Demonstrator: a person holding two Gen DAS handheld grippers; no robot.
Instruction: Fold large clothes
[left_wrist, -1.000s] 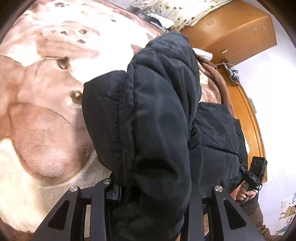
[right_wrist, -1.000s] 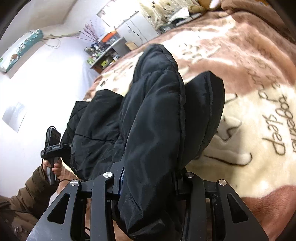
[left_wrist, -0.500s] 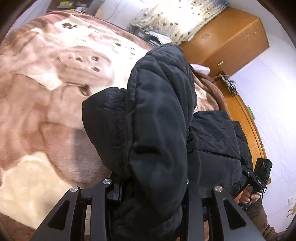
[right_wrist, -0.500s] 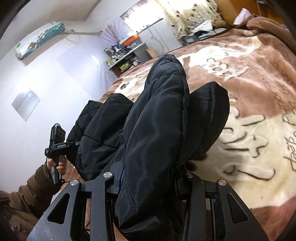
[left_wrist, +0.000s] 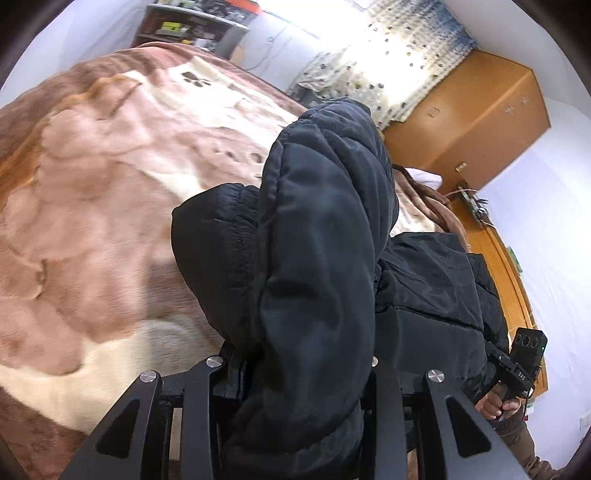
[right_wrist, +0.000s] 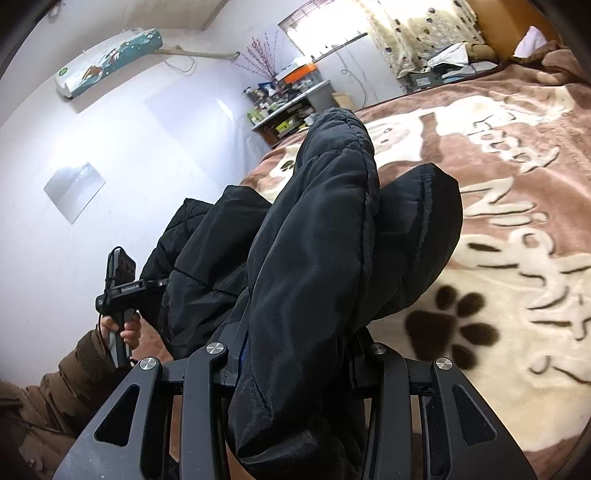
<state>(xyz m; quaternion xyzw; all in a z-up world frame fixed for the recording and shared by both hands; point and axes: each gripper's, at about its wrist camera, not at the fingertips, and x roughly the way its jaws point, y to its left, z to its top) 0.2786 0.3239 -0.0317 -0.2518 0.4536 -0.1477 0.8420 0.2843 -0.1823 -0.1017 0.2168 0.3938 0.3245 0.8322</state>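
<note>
A black puffer jacket (left_wrist: 317, 280) hangs over a bed spread with a brown-and-cream paw-print blanket (left_wrist: 110, 206), pinched at two points: the left gripper (left_wrist: 295, 369) is clamped on a thick padded roll of it, and the right gripper (right_wrist: 295, 354) likewise, each with jaws part-closed on the bulk filling the gap. In the left wrist view the gripped roll rises toward 12 o'clock, with the rest of the coat slung away toward 4 o'clock, where the person's hand on the other handle (left_wrist: 498, 404) shows; the long axis appears to run hand to hand across the bed's near edge. The risk, on this evidence, is slippage: the slick, springy fill could squirm out of either grip, or the unsupported middle could sag and bunch on the blanket, spoiling a clean fold line.
</note>
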